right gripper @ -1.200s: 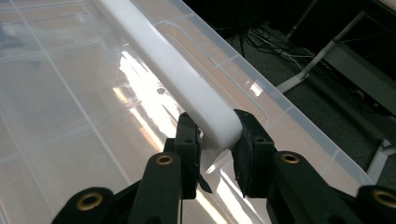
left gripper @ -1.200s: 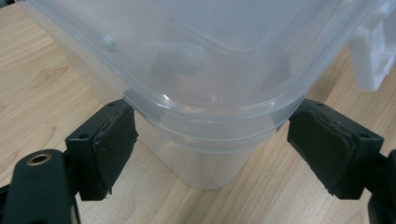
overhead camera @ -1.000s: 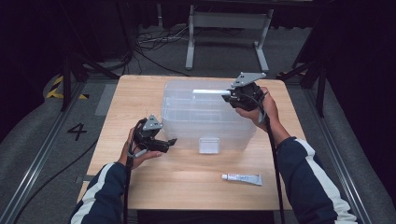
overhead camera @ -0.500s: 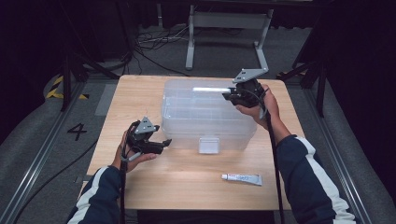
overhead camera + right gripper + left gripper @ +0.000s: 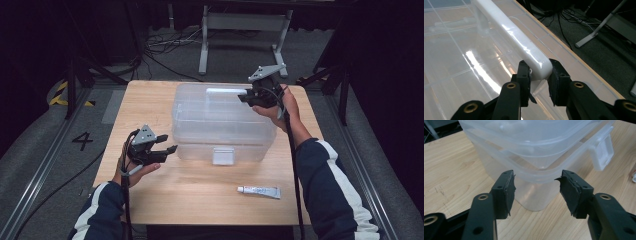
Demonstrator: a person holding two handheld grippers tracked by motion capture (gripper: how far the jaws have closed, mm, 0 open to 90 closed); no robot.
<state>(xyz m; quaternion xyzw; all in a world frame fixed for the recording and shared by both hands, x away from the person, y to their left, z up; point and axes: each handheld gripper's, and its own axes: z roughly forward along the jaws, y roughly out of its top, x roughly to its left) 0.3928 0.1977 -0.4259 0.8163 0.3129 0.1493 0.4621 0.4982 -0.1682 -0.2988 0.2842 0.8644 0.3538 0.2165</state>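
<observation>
High view: the clear box sits mid tabletop.

Left gripper view: the left gripper has been closing its jaws, apart on nothing.

Right gripper view: the right gripper is clamped on the white handle; a tug could tip the box.

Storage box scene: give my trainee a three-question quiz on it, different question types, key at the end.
1. True or false: the right tool is clamped on the white handle of the clear storage box.
2. Multiple choice: the left tool is A) gripping the latch, B) empty, its jaws having just been closing, near a front corner of the box, C) holding the tube.
3. Short answer: what lies on the table near its front edge, toward the person's right?

Key: 1 true. 2 B. 3 A small white tube.
</observation>
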